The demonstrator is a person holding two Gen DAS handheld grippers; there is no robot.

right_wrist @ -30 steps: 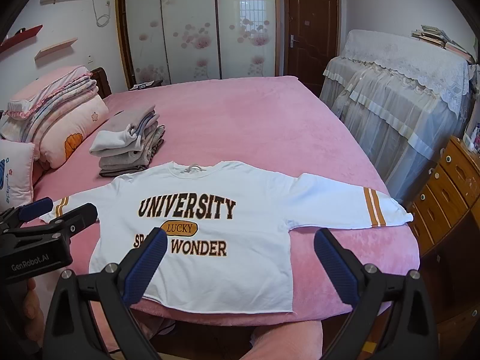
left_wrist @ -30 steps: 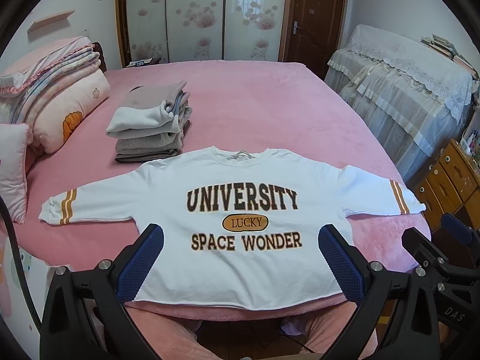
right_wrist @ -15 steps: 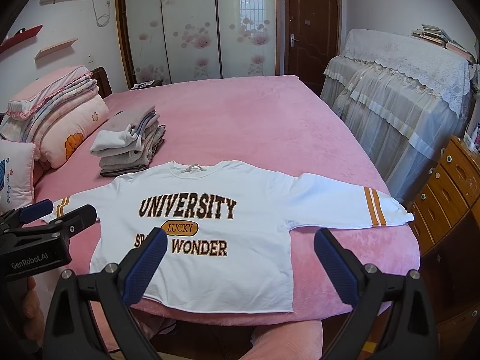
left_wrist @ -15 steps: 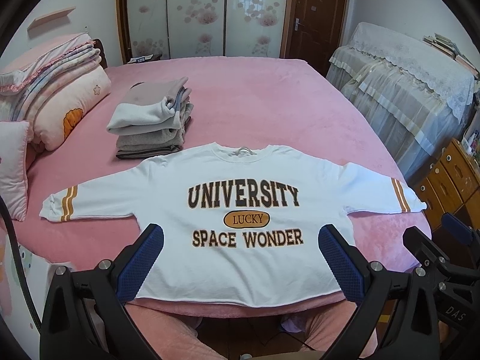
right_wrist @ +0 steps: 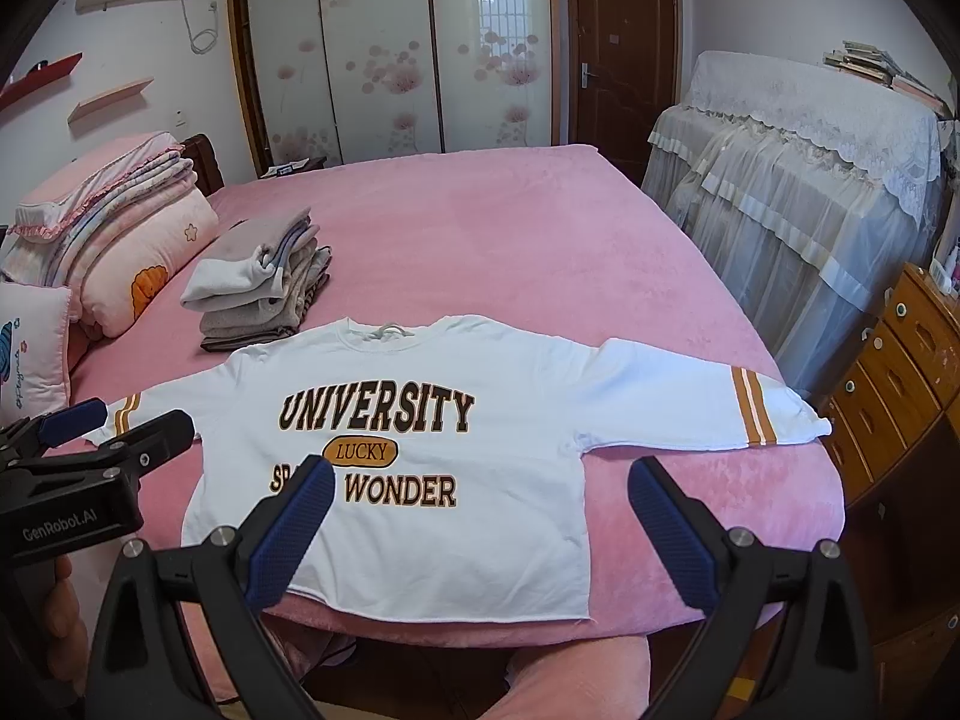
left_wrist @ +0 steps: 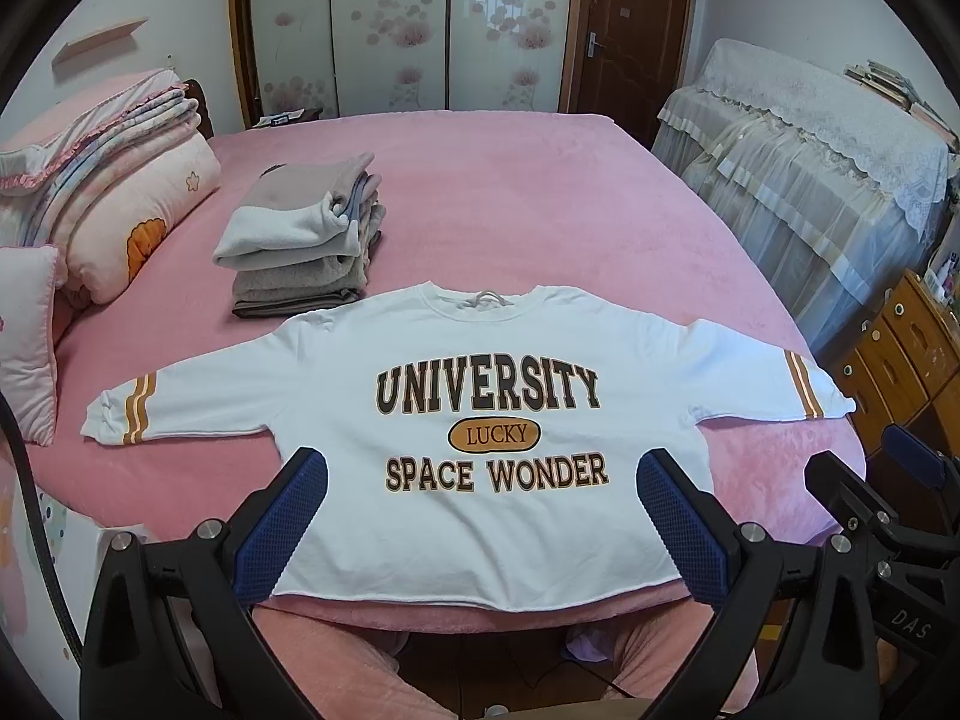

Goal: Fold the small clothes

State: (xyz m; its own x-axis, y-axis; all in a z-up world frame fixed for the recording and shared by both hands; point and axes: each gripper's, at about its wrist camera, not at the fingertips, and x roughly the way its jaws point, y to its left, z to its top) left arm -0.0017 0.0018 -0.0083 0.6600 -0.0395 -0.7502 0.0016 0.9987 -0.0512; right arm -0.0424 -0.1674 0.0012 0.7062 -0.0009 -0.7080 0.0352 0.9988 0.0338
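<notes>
1. Far left of both views: one stack of folded quilts point(left_wrist: 120, 180) and one small pillow point(left_wrist: 27, 342) sit along the left edge of the pink bed point(left_wrist: 540, 192), with a strip of bare cover between them and the clothes.
2. Left of centre: one pile of folded clothes point(left_wrist: 306, 240) in grey and pale tones rests on the bed, its near edge just beside the left shoulder of the sweatshirt.
3. Centre: one white sweatshirt point(left_wrist: 480, 420), printed UNIVERSITY, LUCKY, SPACE WONDER, lies flat and face up at the lower middle of the frame. Its hem runs along the near edge of the bed, and both sleeves are spread out sideways, each with two orange stripes near the cuff.
4. Lower centre of the left wrist view: the left gripper point(left_wrist: 480, 516) hangs above the hem, its two blue-padded fingers wide apart and holding nothing.
5. Lower centre of the right wrist view: the right gripper point(right_wrist: 480, 528) is likewise spread wide and empty, over the sweatshirt's right half and the bare cover beside it.
6. Behind the sweatshirt, a broad stretch of bare pink cover reaches the far edge of the bed.
7. Right: the right cuff lies close to the bed's right edge. Beyond it stand one piece of furniture under a lace cover point(left_wrist: 810, 150) and one wooden drawer chest point(left_wrist: 900, 360).
</notes>
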